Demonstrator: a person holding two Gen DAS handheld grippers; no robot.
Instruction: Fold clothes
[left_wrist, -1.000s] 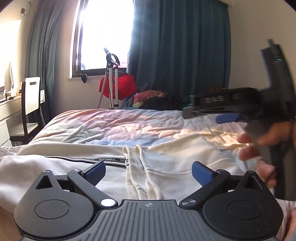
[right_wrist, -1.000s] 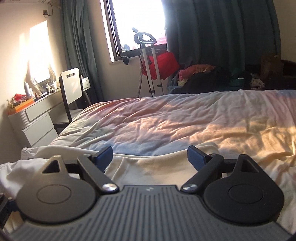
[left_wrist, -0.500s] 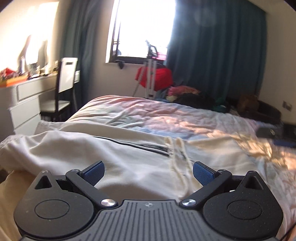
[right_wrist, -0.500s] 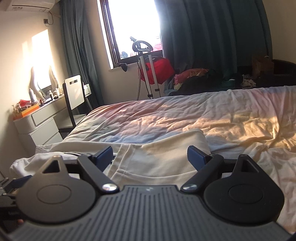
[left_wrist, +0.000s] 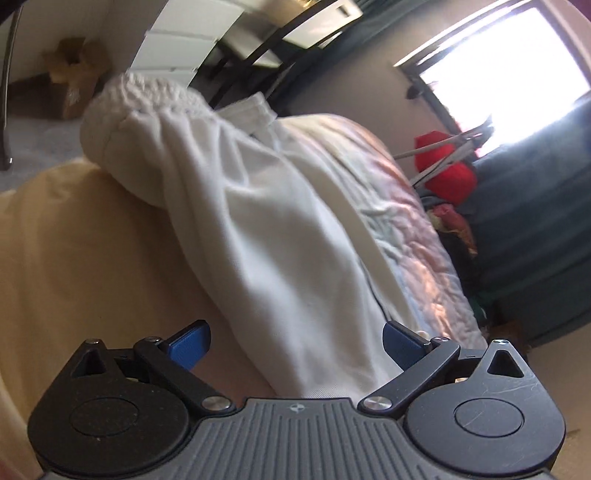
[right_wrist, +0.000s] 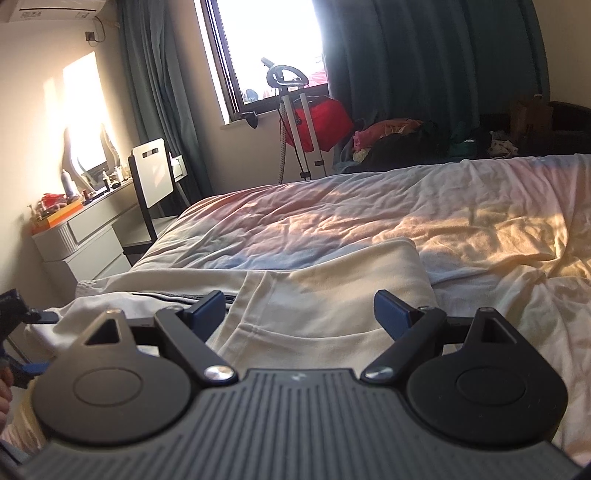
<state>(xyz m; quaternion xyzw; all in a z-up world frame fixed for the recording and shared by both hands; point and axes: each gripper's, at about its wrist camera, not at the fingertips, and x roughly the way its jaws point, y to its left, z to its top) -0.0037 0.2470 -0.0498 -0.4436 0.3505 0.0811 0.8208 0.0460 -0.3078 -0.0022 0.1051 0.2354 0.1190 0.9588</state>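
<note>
Cream trousers (left_wrist: 266, 236), your left gripper (left_wrist: 295, 345) now rolled over.
Both grippers spread, pinching nothing; trouser cuff (left_wrist: 140, 107) at ten o'clock; right gripper (right_wrist: 300, 314) unmoved.

Open rumpled bedspread (right_wrist: 369, 218) beyond the cream garment (right_wrist: 325, 295); chair (right_wrist: 153, 177) and dresser (right_wrist: 85, 240) crowding the bed's left edge.

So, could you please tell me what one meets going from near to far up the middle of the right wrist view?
right gripper → cream trousers → bed sheet → red bag → window
</note>
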